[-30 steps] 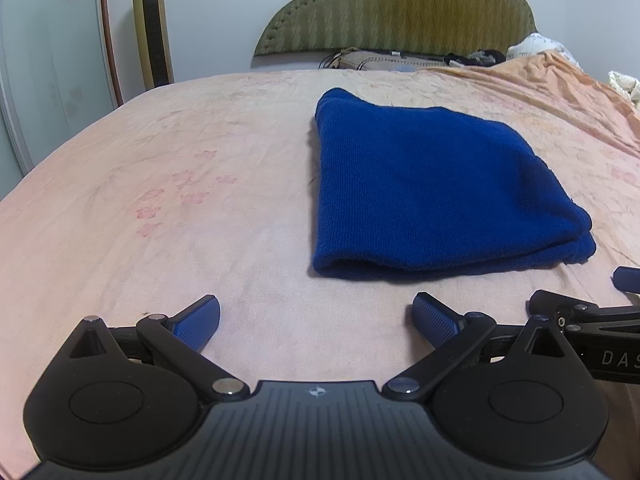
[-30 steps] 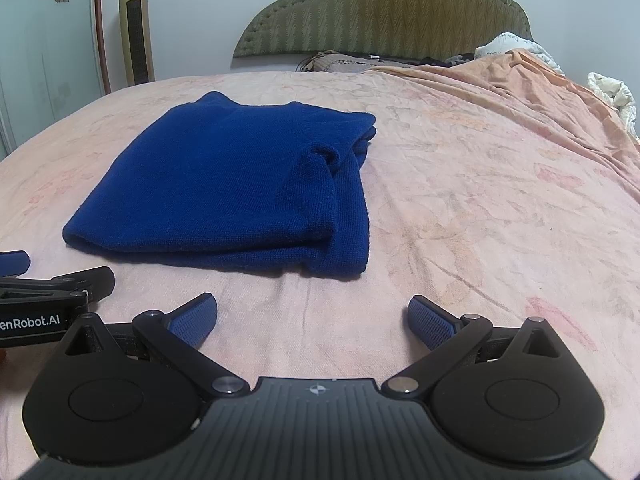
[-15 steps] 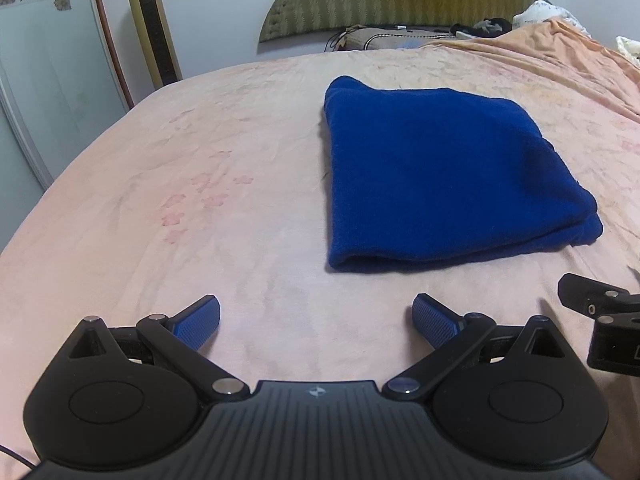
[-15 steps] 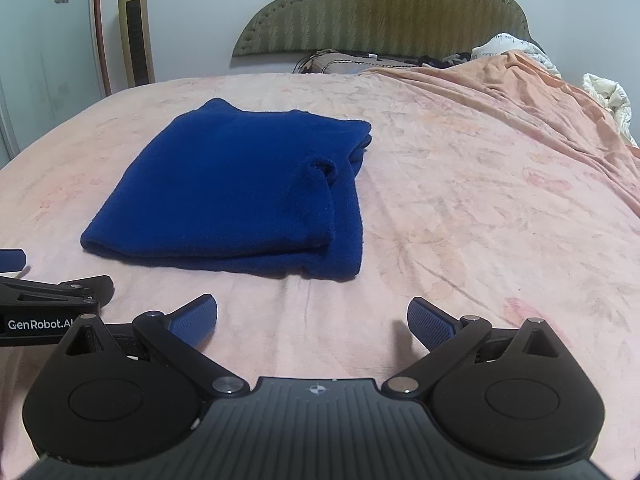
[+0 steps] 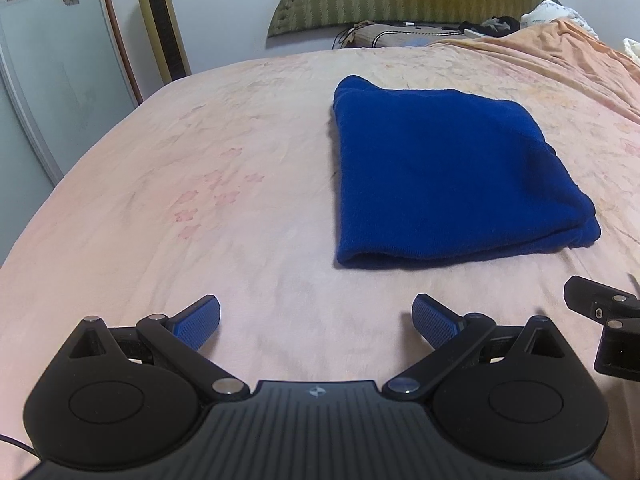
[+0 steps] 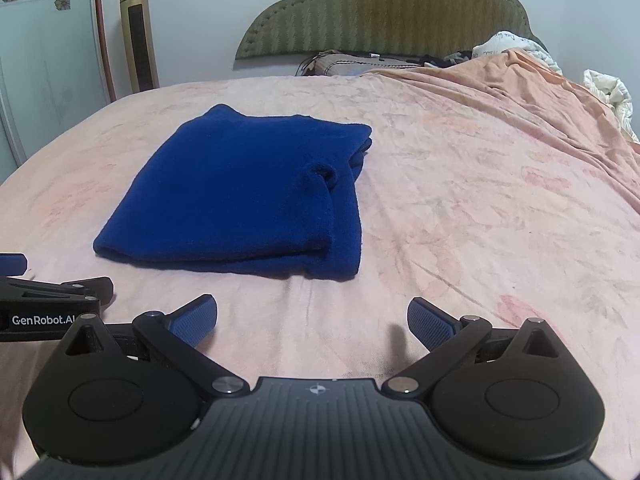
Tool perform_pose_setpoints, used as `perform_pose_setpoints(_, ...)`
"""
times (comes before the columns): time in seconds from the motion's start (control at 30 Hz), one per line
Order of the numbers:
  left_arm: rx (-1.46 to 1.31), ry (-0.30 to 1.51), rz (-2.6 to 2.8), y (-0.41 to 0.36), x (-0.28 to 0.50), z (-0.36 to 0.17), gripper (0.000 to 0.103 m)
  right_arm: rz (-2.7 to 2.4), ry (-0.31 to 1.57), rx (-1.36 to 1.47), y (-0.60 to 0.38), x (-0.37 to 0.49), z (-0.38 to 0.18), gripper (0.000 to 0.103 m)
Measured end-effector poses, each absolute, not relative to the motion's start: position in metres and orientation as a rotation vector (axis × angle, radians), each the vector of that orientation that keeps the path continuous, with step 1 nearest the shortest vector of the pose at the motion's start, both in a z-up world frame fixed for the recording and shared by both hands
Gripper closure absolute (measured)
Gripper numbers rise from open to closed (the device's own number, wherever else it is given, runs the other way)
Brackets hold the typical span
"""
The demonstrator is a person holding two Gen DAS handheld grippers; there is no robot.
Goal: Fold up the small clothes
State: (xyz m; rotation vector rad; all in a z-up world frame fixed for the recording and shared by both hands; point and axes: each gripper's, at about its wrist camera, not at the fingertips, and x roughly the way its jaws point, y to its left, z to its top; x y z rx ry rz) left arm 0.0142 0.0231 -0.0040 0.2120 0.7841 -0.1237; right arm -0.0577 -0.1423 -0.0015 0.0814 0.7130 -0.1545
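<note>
A dark blue knit garment [image 5: 436, 172] lies folded into a flat rectangle on the pink bedsheet [image 5: 200, 200]. In the right wrist view the same garment [image 6: 240, 192] shows a tucked sleeve fold on its right side. My left gripper [image 5: 316, 320] is open, low over the sheet, short of the garment's near edge and holding nothing. My right gripper [image 6: 312, 320] is open too, just in front of the garment's near right corner, with nothing between its blue pads. Each gripper's black body shows at the edge of the other's view.
A green padded headboard [image 6: 384, 12] stands at the far end of the bed. A bunched orange blanket [image 6: 540, 92] and white bedding lie at the far right. A gold tower fan [image 5: 160, 20] and a glass panel stand left of the bed.
Both grippers have drawn back and risen from the folded garment, which now looks smaller and farther away. The garment itself has not moved.
</note>
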Motion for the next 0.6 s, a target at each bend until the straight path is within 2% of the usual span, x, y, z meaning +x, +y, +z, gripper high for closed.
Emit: perform_pose_setpoints(0.6, 0.214, 0.781, -0.115, 0.0270, 0.0112, 0.0009, 0.000, -0.152, 0.710, 0.082, -0.1399, -0.0624, 0.0022, 0.001)
